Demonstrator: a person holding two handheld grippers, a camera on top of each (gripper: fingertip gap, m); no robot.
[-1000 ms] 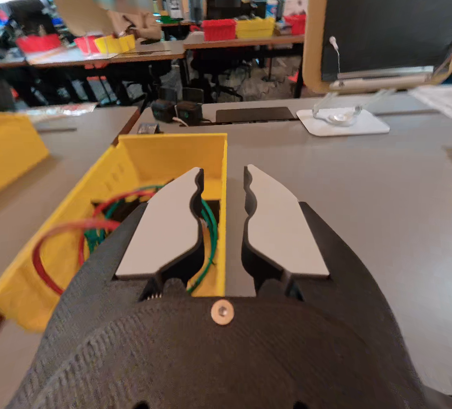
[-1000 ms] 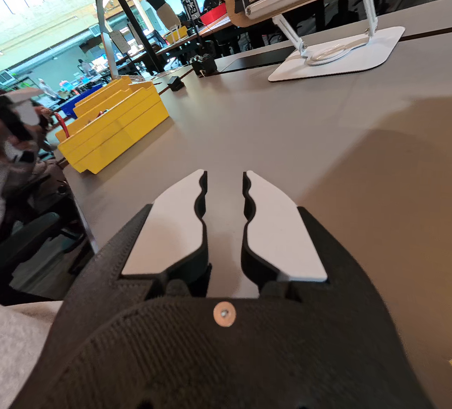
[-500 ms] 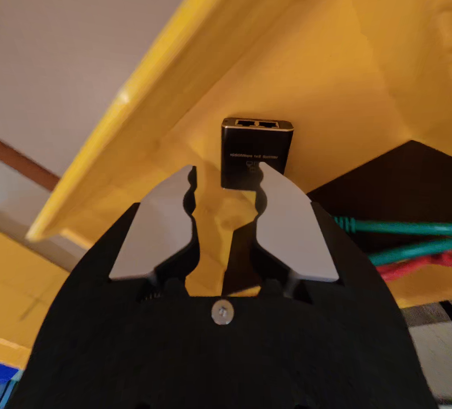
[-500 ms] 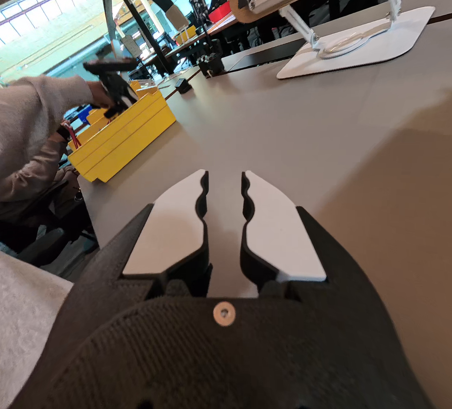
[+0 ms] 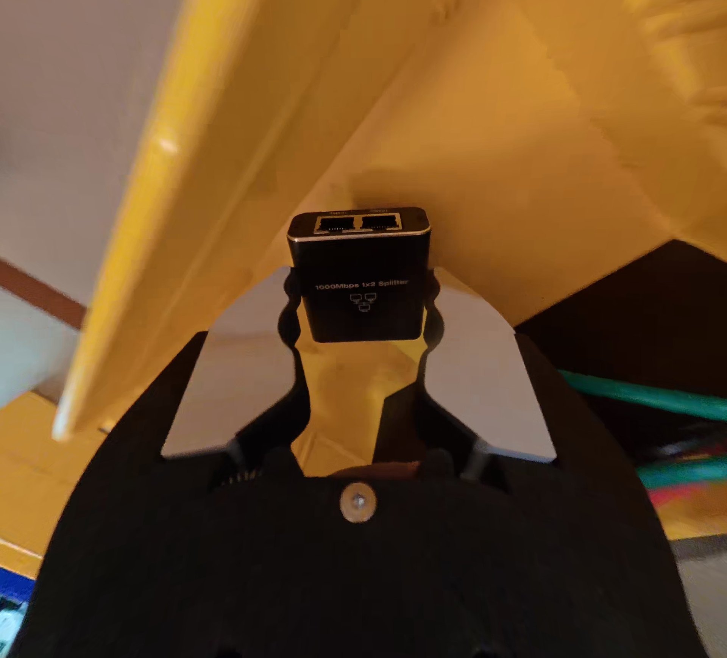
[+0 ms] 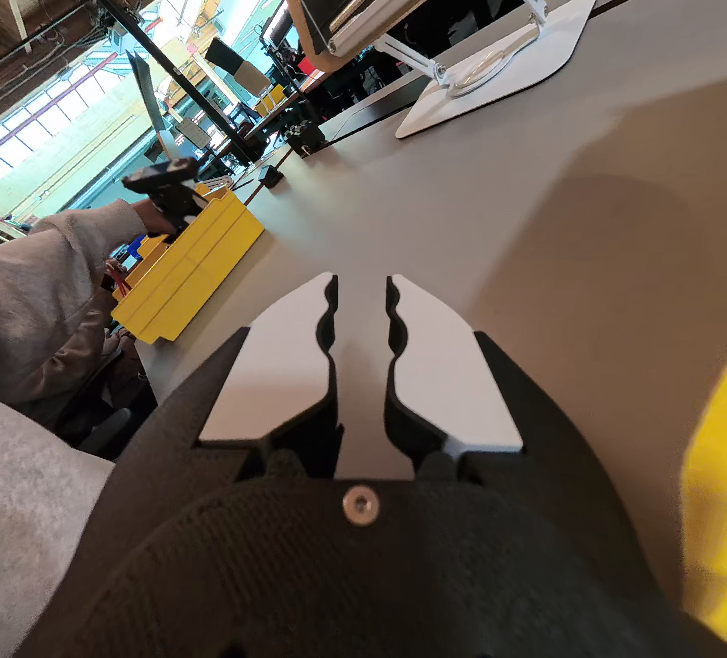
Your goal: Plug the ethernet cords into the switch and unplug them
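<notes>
The switch [image 5: 358, 245], a small black box with two empty ports facing away from me, lies inside a yellow bin [image 5: 472, 107]. My left gripper [image 5: 362, 274] has a finger on each side of the switch and is closed on it. Green ethernet cords [image 5: 649, 399] and a red one [image 5: 684, 497] lie in the bin to the right, unplugged. In the right wrist view the left gripper [image 6: 169, 186] reaches into the same yellow bin [image 6: 189, 277] at the table's left edge. My right gripper [image 6: 360, 279] is open and empty, low over the grey table.
A monitor on a white stand [image 6: 511, 60] stands at the far right of the table [image 6: 472, 206]. A small black box [image 6: 271, 176] sits beyond the bin. A blurred yellow thing [image 6: 708, 481] shows at the right edge. A grey sleeve [image 6: 47, 285] fills the left side.
My left gripper dipped into the yellow bin, widened its fingers, moved forward around the switch and took hold of it. The right gripper stayed open and tilted a little.
</notes>
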